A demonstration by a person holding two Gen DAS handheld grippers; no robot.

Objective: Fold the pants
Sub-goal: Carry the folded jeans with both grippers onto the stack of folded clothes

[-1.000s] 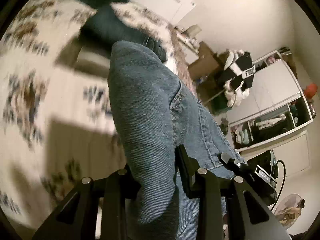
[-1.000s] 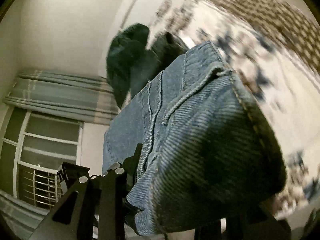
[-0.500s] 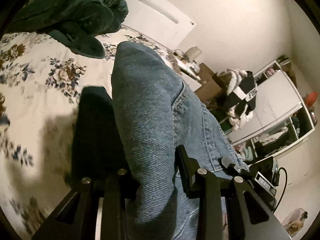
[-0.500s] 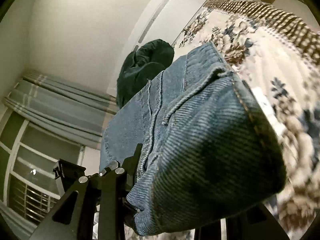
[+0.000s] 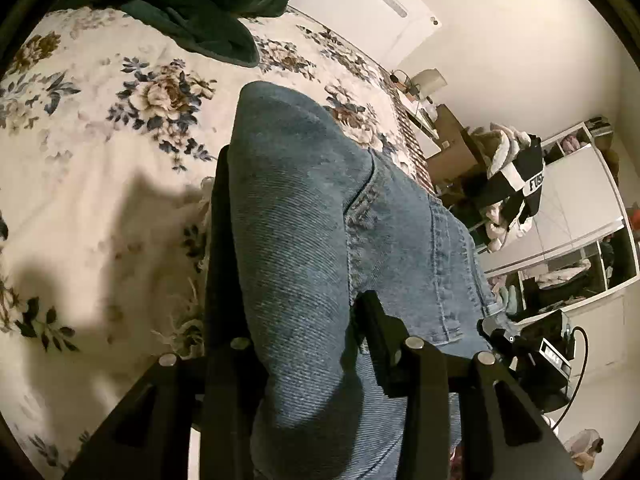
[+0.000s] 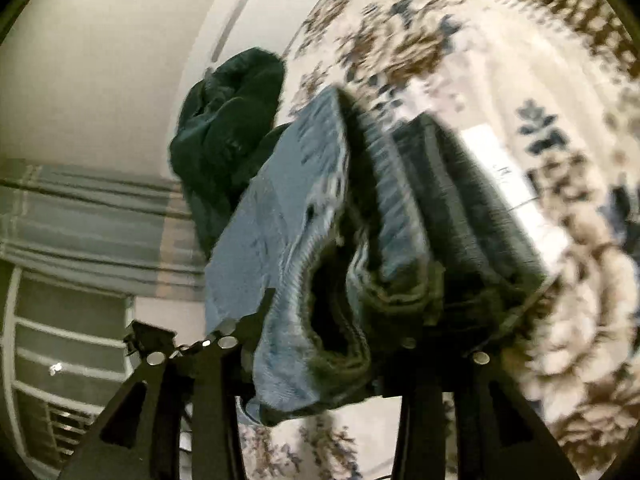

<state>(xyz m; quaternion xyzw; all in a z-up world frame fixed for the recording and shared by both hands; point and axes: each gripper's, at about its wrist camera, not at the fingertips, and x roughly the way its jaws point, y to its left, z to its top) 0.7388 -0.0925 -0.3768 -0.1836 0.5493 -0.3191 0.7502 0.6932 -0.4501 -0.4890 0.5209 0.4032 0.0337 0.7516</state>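
Observation:
Blue denim pants (image 5: 312, 240) hang between my two grippers above a floral bedspread (image 5: 100, 152). My left gripper (image 5: 296, 264) is shut on a thick fold of the pants, which fills the gap between its fingers and drapes toward the camera. In the right wrist view the pants (image 6: 288, 216) sag loosely between the fingers of my right gripper (image 6: 344, 208), which stand wide apart. This view is blurred. The right finger (image 6: 460, 200) is clear of the cloth on its outer side.
A dark green garment heap (image 5: 192, 0) lies at the far end of the bed, also in the right wrist view (image 6: 228, 132). A cluttered chair (image 5: 508, 188) and open wardrobe (image 5: 580, 240) stand beyond the bed. Curtains and a window (image 6: 80, 240) are on the left.
My right gripper has opened and the denim it clamped has slumped between its fingers. Both grippers have come lower toward the bed. The left grip is unchanged.

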